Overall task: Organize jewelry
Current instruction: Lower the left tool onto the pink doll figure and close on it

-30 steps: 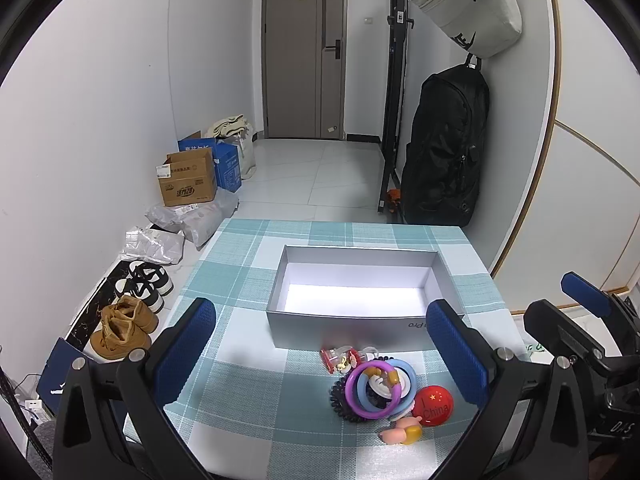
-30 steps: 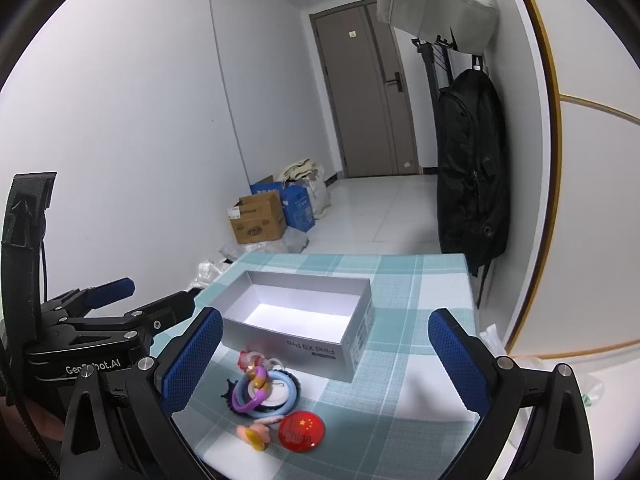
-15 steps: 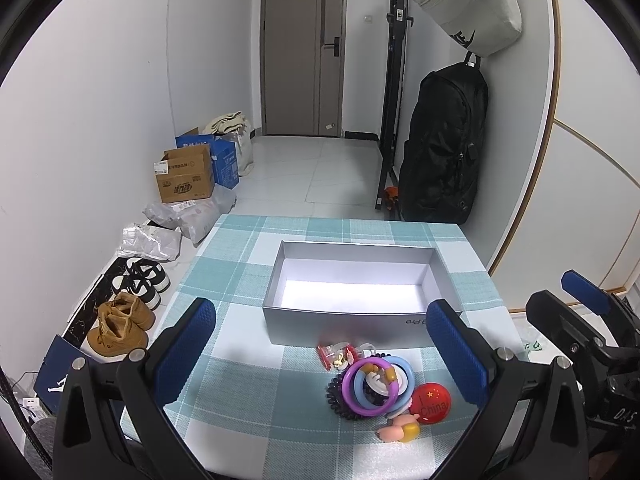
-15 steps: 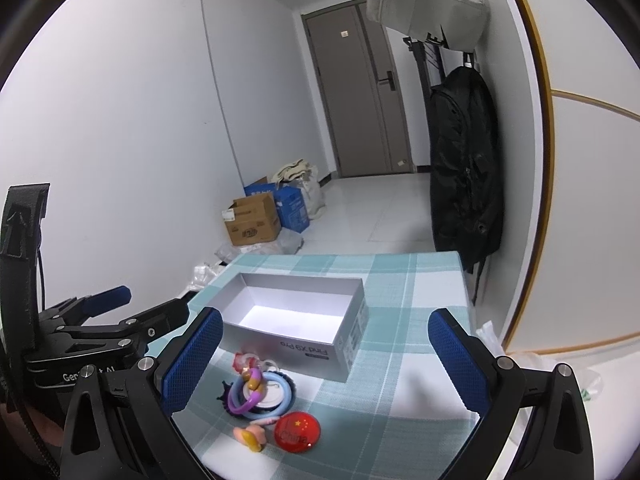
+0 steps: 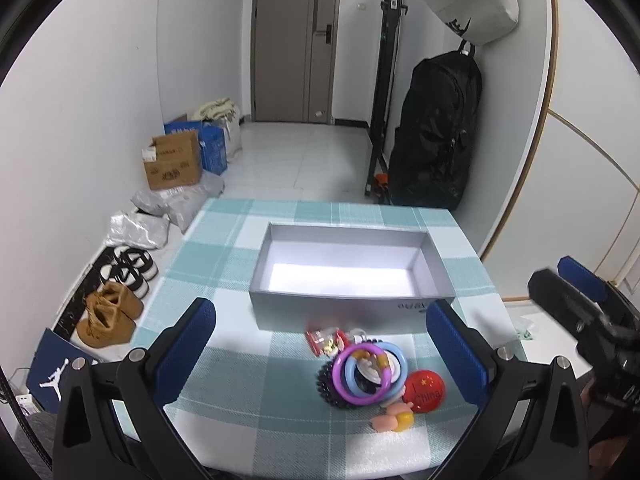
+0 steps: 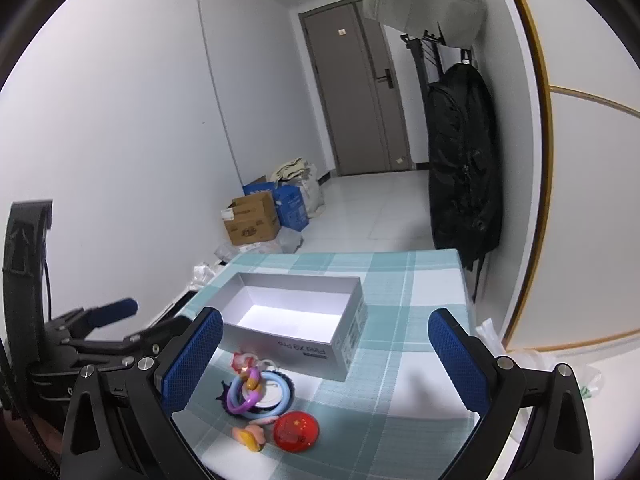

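Looking along our left gripper [image 5: 320,344], we see its blue-padded fingers [image 5: 186,344] spread wide with nothing between them, hovering above the near part of the checked tablecloth [image 5: 224,264]. A grey open box [image 5: 352,308] sits in the middle of the table, and just near of it lies the jewelry pile [image 5: 368,372]: a purple ring [image 5: 362,374] lying over a blue ring [image 5: 396,364], a black spiky band [image 5: 326,380] underneath, a red badge [image 5: 425,385] on the right, a small pink and yellow piece [image 5: 394,423] nearest us. Our right gripper [image 5: 576,300] shows at the far right edge.

From the right wrist, our right gripper [image 6: 320,360] is likewise wide apart and carries nothing. The pile [image 6: 260,396] lies near and left of centre, in front of the box [image 6: 312,352], the badge [image 6: 297,429] nearest. Our left gripper [image 6: 104,320] reaches in from the left, beside the table
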`<state>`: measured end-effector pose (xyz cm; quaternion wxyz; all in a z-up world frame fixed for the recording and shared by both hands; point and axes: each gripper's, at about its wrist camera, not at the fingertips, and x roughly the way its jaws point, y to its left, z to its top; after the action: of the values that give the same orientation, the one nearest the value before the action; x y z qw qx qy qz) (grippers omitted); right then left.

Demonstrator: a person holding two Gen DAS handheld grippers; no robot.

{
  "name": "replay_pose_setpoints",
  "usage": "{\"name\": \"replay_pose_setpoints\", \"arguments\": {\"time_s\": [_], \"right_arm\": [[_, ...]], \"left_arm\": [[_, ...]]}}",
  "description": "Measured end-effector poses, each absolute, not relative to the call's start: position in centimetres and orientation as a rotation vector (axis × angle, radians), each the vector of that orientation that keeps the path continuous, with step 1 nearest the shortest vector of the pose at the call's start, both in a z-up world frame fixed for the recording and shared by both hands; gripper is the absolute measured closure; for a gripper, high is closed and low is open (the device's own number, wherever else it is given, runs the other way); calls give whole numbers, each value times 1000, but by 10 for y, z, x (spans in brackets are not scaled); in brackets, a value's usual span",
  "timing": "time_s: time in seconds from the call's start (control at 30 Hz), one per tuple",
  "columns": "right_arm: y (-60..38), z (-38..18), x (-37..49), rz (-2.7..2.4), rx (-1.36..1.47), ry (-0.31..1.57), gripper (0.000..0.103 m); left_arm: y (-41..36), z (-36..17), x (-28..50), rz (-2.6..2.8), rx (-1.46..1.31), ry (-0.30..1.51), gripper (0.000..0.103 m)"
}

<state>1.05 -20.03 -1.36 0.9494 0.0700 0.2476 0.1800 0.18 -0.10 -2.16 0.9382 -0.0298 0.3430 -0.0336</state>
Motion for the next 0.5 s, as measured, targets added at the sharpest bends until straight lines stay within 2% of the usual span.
{"name": "replay_pose_setpoints", "arguments": {"time_s": [0.23, 0.43, 0.5], "right_arm": [[-209, -15, 18, 329, 159, 542, 0], [-217, -19, 26, 302, 177, 578, 0], [-219, -20, 28, 301, 183, 584, 0]], "left_arm": [[-3, -45, 4, -174, -80, 829, 1], [-22, -69, -3, -279, 7, 949, 1], [-29, -77, -5, -308, 42, 992, 7]]}}
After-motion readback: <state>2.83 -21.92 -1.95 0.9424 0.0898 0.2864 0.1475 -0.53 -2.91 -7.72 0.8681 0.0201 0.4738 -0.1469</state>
